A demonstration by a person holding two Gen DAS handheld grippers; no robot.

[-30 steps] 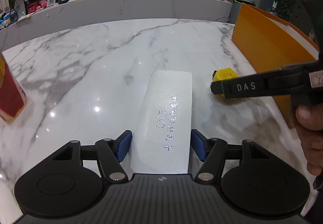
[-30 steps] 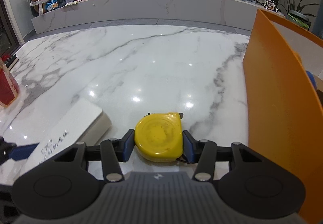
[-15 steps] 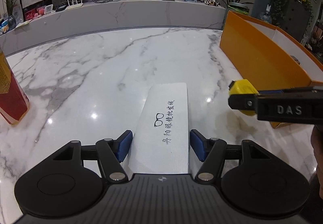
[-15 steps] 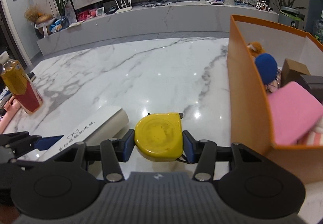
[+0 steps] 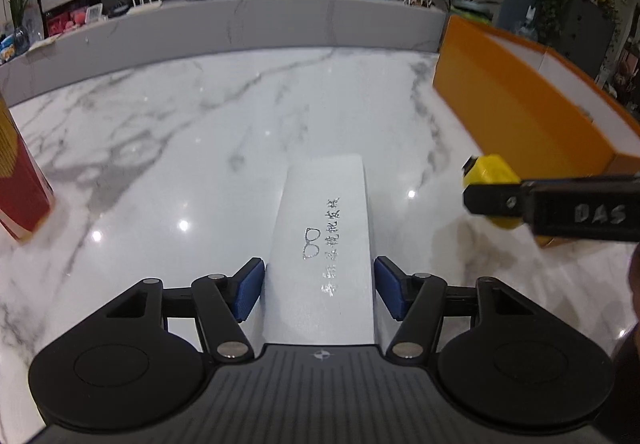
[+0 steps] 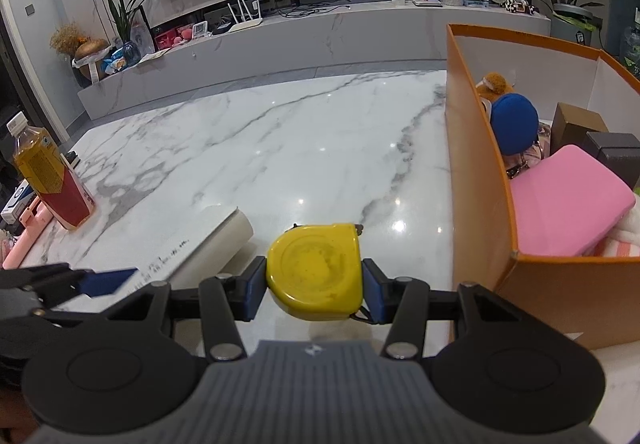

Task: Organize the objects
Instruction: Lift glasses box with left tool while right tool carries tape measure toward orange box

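Your right gripper (image 6: 315, 286) is clamped on the yellow tape measure (image 6: 316, 270): both blue pads press its flat sides, and it hangs clear above the marble table (image 6: 280, 148). From the left wrist view the same tape measure (image 5: 490, 180) shows at the tip of the right gripper's black finger, in front of the orange box (image 5: 520, 112).

Your left gripper (image 5: 319, 294) straddles the near end of the white glasses case (image 5: 324, 244). Its jaws are closing; the left pad looks to be at the case's edge, while a thin gap shows at the right pad. The case lies flat on the table, long axis pointing away from you, printed side up. In the right wrist view the case (image 6: 208, 240) sits just left of the tape measure.

The orange box (image 6: 476, 180) stands on the table's right side, open at the top. Inside it: a pink case (image 6: 568, 212), a blue round object (image 6: 514, 122), a small plush toy (image 6: 496, 82) and a brown box (image 6: 576, 122).

A tea bottle (image 6: 48, 180) with a red label stands at the table's left edge, well apart from both grippers.
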